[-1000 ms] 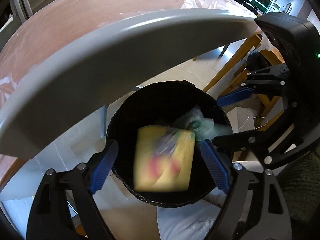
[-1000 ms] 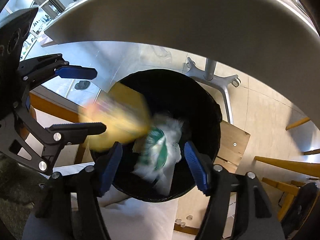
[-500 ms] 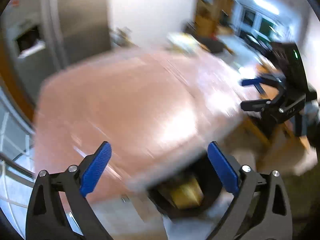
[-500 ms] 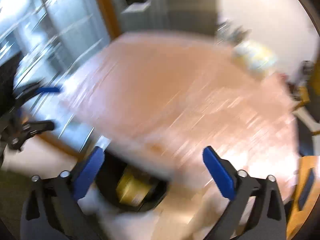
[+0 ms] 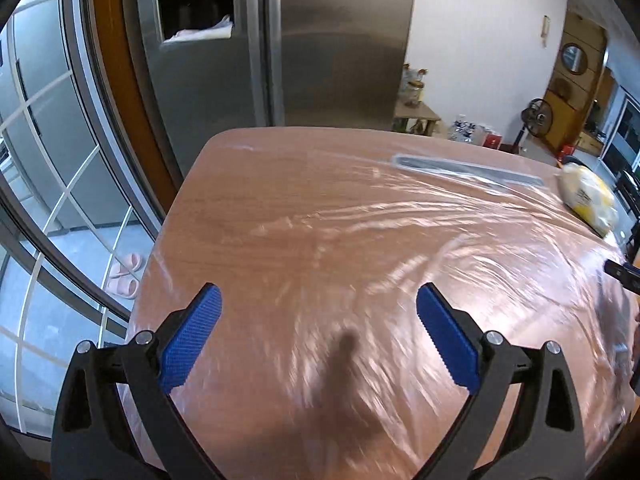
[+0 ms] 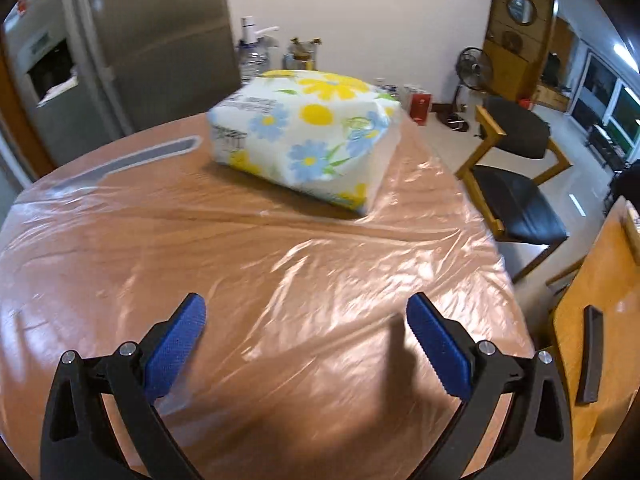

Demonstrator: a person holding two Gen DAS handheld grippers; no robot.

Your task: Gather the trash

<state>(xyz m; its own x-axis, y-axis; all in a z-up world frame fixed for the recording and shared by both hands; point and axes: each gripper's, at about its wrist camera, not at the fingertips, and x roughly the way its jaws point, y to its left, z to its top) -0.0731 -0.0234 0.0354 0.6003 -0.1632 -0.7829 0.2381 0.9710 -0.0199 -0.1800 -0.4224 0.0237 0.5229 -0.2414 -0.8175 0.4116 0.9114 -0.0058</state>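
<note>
I hold my left gripper and right gripper over the plastic-covered table, jaws just spread wide and empty, ready for more trash.

Motion blur smears the plastic-covered table at six o'clock in the left wrist view. At three o'clock the frame edge crops a yellow-flowered package, and below it only a dark tip of the right gripper shows. Items beside the refrigerator are too small to identify.
</note>
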